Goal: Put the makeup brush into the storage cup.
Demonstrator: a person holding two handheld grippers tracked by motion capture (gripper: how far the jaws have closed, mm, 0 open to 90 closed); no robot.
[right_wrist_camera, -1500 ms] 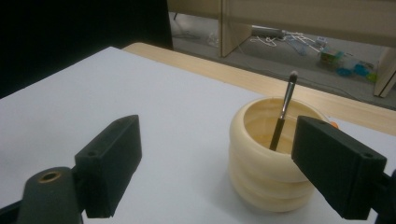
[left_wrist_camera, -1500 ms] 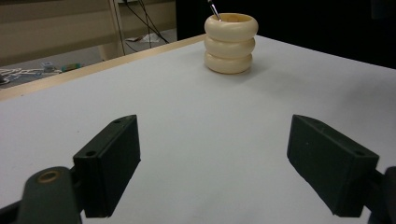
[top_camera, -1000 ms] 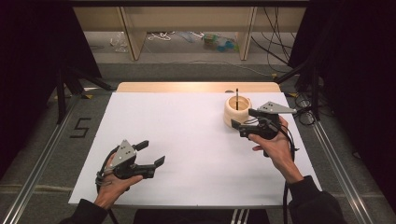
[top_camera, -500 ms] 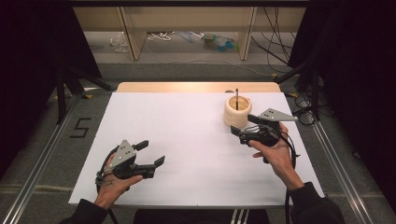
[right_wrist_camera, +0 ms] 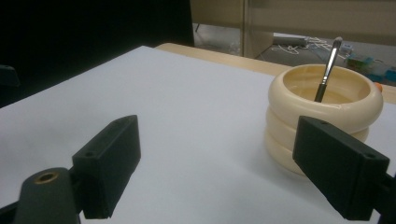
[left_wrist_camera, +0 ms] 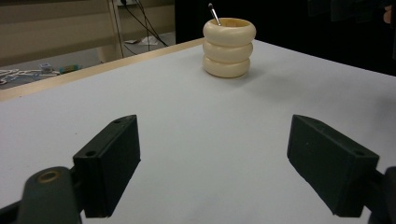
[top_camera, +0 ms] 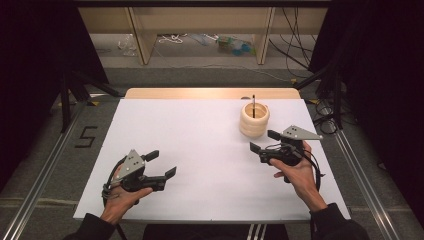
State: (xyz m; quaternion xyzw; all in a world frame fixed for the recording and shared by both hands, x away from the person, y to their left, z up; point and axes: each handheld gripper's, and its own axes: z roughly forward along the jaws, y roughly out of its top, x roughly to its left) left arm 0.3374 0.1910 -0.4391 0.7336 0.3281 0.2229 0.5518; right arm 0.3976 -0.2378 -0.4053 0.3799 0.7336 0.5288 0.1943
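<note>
Glossy cream holder (right_wrist_camera: 322, 112) on matt white table (top_camera: 200, 135).

High overhead; two low tool views — shared cup (top_camera: 254, 120)

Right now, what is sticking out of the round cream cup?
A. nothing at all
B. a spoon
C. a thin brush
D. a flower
C: a thin dark brush with a small tip leans inside the cup, rising above its rim, as the right gripper view shows up close.
</note>
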